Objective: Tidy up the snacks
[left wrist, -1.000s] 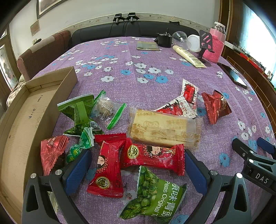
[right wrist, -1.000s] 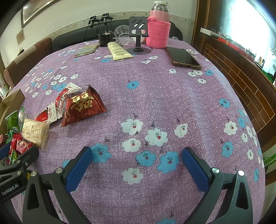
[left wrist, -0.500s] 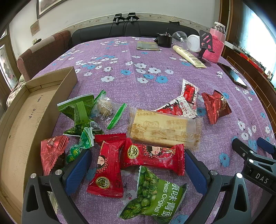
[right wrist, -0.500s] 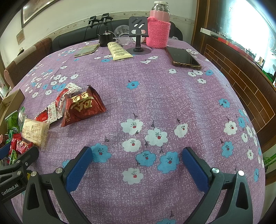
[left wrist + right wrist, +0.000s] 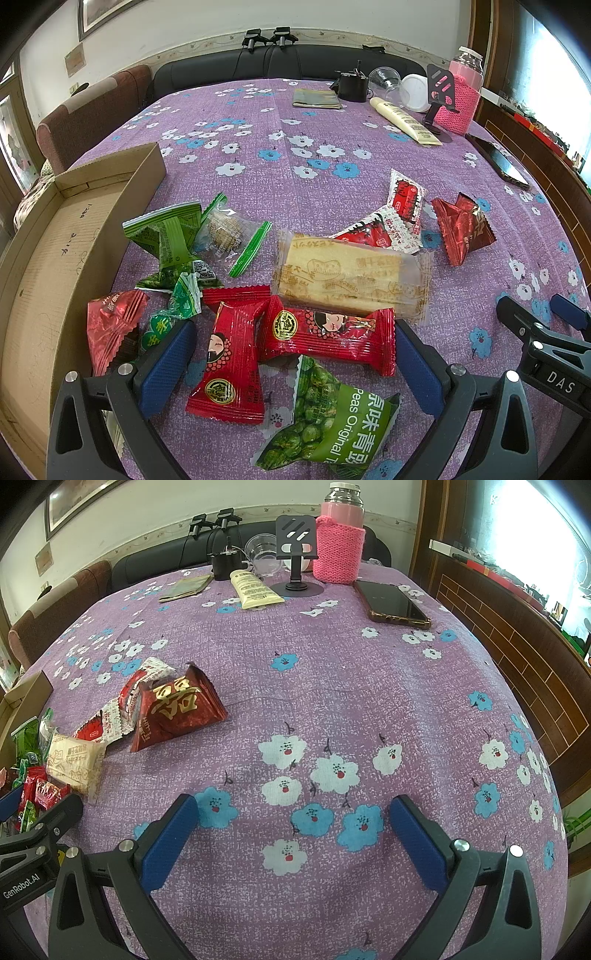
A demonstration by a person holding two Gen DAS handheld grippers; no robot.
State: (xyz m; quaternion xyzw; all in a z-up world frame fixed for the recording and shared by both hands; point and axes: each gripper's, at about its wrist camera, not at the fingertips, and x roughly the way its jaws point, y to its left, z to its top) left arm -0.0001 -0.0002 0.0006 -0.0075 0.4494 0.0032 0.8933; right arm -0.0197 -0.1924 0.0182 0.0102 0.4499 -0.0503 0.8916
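Several snack packets lie scattered on the purple flowered tablecloth. In the left wrist view my left gripper (image 5: 293, 354) is open, its fingers astride two red packets (image 5: 325, 332) and a green pea bag (image 5: 332, 421). A clear biscuit pack (image 5: 351, 277), green packets (image 5: 166, 236) and a dark red pyramid packet (image 5: 461, 229) lie beyond. An open cardboard box (image 5: 55, 258) stands at the left. My right gripper (image 5: 293, 830) is open and empty over bare cloth, right of the pyramid packet (image 5: 177, 709).
At the table's far end stand a pink-sleeved bottle (image 5: 341, 535), a black phone stand (image 5: 297, 554), a cream tube (image 5: 255, 589), a clear cup (image 5: 264, 554) and a flat packet (image 5: 188, 587). A phone (image 5: 393, 602) lies at the right. A sofa lies behind.
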